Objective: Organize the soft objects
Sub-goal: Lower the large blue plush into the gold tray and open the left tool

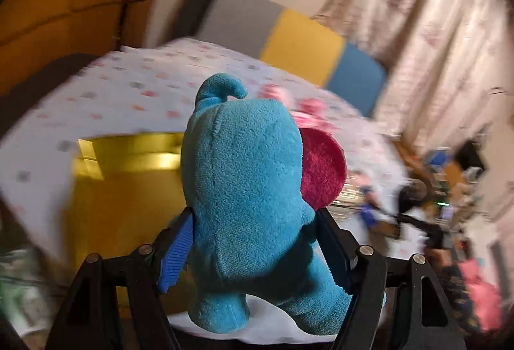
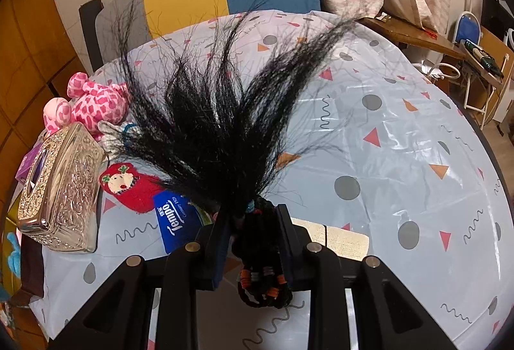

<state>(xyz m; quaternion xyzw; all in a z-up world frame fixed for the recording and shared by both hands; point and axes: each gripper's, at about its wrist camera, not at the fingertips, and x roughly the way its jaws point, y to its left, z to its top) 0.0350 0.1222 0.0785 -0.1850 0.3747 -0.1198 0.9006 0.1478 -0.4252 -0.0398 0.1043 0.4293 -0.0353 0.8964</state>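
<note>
The left gripper (image 1: 253,250) clamps a blue plush toy with a curled tip and a round magenta patch (image 1: 247,189), its ribbed blue pads (image 1: 175,257) spread fairly wide and pressing into the toy's flanks. The toy rises straight up from between the fingers, lifted clear of the round table covered in a white patterned plastic cloth (image 1: 128,93). Left of the fingers, behind the toy, stands a yellow open-topped box (image 1: 128,176). Beyond the fingertips the background is smeared by blur; pink soft shapes (image 1: 308,109) lie on the cloth, but what they are cannot be told.

The right gripper (image 2: 253,221) has its jaws drawn close together on a black tuft of long hair bound with coloured bands (image 2: 218,125). The bound stem sits between the fingers and the strands fan out ahead of the fingertips, above the cloth. Left of the fingers lie a blue Tempo tissue pack (image 2: 173,218), a red knitted piece with a small doll face (image 2: 128,186), an embossed silver tissue box (image 2: 61,189) and, farther ahead, a pink spotted plush animal (image 2: 93,102). A cream woven mat (image 2: 340,237) lies just right of the right finger.
</note>
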